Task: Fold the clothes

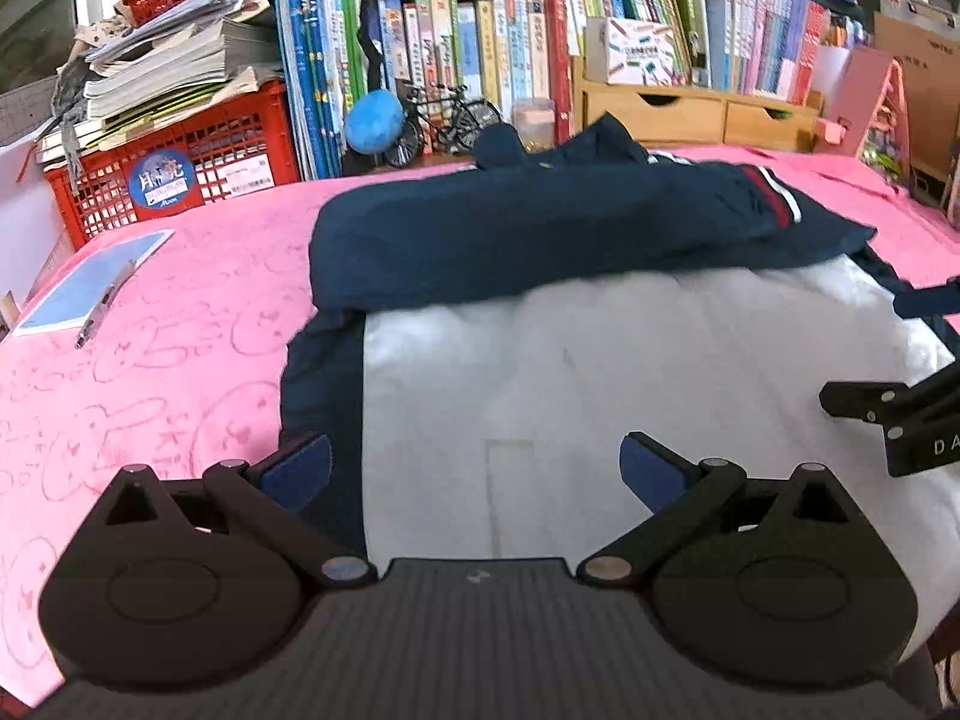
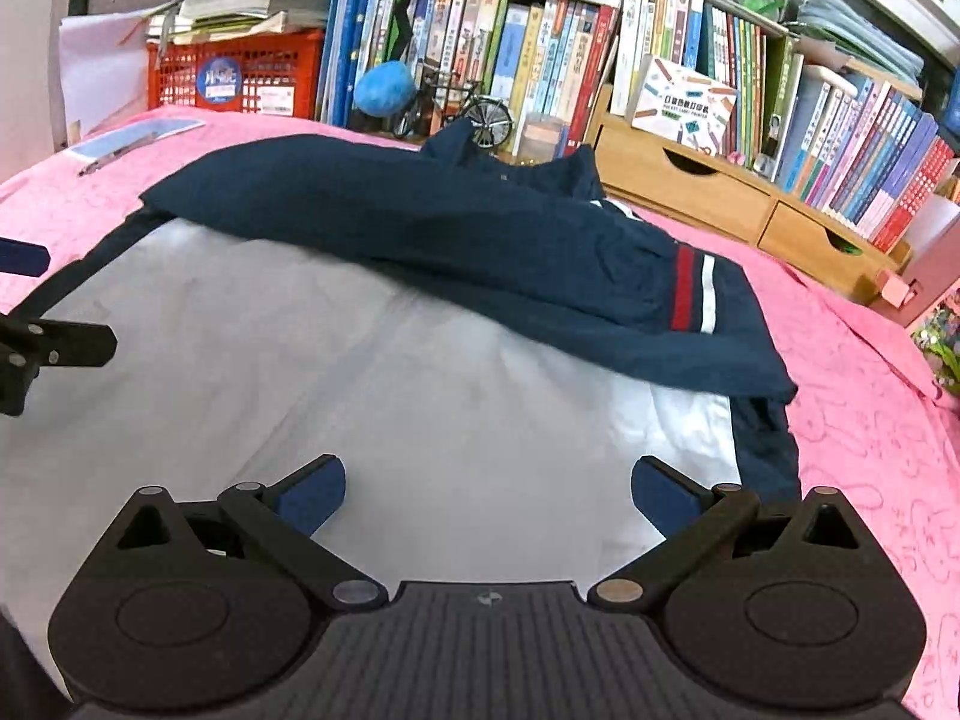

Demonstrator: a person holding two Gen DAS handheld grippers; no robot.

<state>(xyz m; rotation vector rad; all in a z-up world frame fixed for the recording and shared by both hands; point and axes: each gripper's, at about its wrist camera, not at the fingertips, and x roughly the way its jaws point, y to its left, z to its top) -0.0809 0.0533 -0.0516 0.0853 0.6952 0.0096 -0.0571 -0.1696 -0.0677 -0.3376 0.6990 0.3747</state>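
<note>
Both the left gripper (image 1: 477,471) and right gripper (image 2: 489,495) gape empty over the jacket (image 2: 420,228), while the red crate (image 1: 180,174) behind bears stacked papers (image 1: 174,66).

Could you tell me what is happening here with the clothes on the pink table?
A person is folding a navy and white jacket on the pink cloth, one tool in each hand. The navy part lies folded over the white part. The left tool and right tool both hang open above the white part, gripping nothing.
</note>
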